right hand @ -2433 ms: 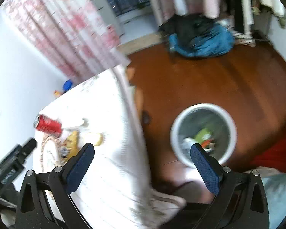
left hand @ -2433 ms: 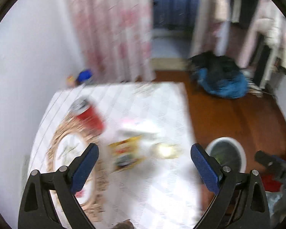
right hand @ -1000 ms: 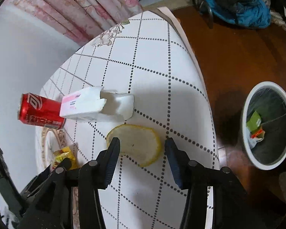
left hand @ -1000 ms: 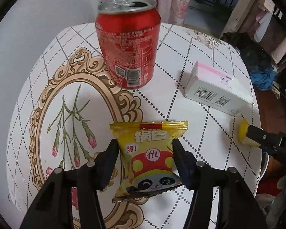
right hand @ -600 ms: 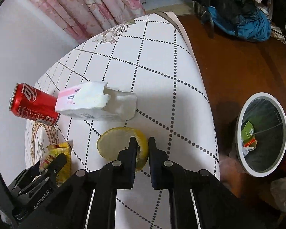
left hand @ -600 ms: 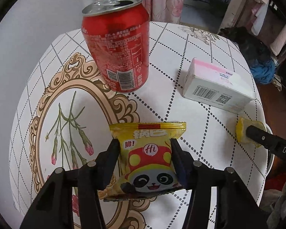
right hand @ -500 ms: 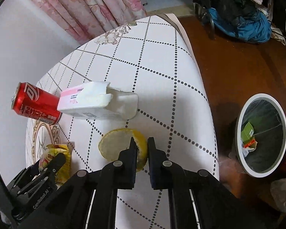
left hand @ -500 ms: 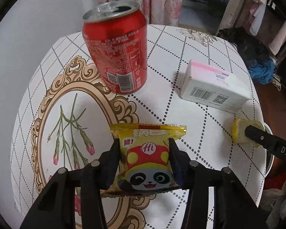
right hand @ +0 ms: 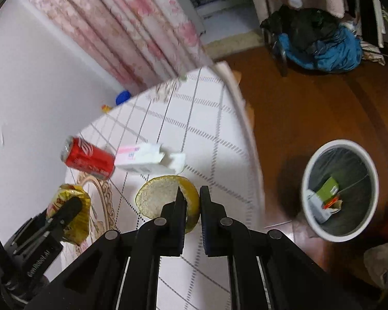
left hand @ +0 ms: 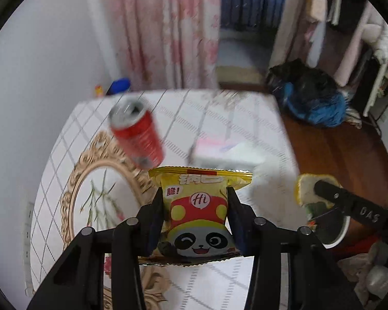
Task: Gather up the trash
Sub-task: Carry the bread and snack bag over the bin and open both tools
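My left gripper [left hand: 195,206] is shut on a yellow panda snack packet [left hand: 198,206], held up above the round table [left hand: 232,284]. In the right wrist view the same packet [right hand: 69,213] shows at the lower left. My right gripper [right hand: 192,201] is shut on the rim of a lemon slice [right hand: 157,199], also lifted; the slice [left hand: 306,188] appears at the right of the left wrist view. A red soda can [left hand: 137,137] and a white-and-pink box [left hand: 225,152] stay on the table. The white trash bin [right hand: 340,191] stands on the floor to the right.
The table has a white diamond-pattern cloth [right hand: 207,134] with a gold floral oval [left hand: 90,193]. Pink curtains [right hand: 132,25] hang behind, beside a white wall. A blue and black bundle [right hand: 320,41] lies on the wooden floor [right hand: 310,108]. The bin holds several scraps.
Both grippers have risen off the table, carrying the snack packet and the lemon slice; earlier the left closed on the packet and the right on the slice. Can and box look farther away.
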### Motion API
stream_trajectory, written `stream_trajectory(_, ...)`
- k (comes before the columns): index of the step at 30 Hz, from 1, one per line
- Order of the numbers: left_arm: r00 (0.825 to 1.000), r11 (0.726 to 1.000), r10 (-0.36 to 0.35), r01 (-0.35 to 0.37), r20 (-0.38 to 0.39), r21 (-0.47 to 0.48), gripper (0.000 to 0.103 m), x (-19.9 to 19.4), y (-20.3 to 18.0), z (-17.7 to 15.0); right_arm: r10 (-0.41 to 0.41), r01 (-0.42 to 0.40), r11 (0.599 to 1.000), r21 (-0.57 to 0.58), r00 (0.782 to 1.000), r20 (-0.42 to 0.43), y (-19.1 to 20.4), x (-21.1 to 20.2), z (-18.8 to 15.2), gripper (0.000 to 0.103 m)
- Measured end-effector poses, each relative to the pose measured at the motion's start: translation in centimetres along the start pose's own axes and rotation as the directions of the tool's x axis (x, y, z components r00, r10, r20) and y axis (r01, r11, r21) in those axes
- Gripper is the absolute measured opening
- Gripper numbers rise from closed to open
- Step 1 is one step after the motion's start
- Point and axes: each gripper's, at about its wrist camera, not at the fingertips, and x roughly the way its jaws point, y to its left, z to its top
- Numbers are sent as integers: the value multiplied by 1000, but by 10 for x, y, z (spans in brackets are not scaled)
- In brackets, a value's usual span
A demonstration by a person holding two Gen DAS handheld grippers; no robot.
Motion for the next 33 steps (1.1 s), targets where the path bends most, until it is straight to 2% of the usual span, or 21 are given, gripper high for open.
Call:
stream_trajectory(6, 992, 992, -102, 97, 68, 83, 41, -34, -70, 24, -54, 51, 998, 37, 995, 85, -55, -70, 14, 10)
stream_trajectory(9, 984, 980, -164, 155, 70, 127, 41, -36, -114, 31, -120, 116, 992, 54, 988, 98, -92, -99, 20, 10)
stream_trajectory(12, 977, 966, -209, 199, 49, 163, 41, -27, -154, 29, -212, 210, 977, 42, 975, 65, -135, -111, 24, 10)
stream_trajectory(15, 973, 954, -232, 228, -1, 193, 41, -5, -191, 22, -303, 303, 953, 6, 953, -14, -180, -100, 26, 10)
stream_trajectory(18, 968, 945, -241, 251, -75, 211, 41, 26, -224, 10, -367, 366, 930, -29, 925, -102, -222, -71, 24, 10)
stream_trajectory(23, 954, 937, -232, 272, -191, 217, 41, 79, -262, -8, -380, 387, 922, -11, 899, -216, -284, -26, 17, 10)
stream_trajectory(29, 940, 934, -211, 274, -268, 227, 41, 124, -290, -12, -350, 385, 919, 80, 894, -279, -336, 14, 6, 10)
stream_trajectory(33, 926, 931, -209, 287, -314, 226, 43, 139, -301, -17, -327, 373, 921, 111, 897, -299, -350, 30, -1, 10)
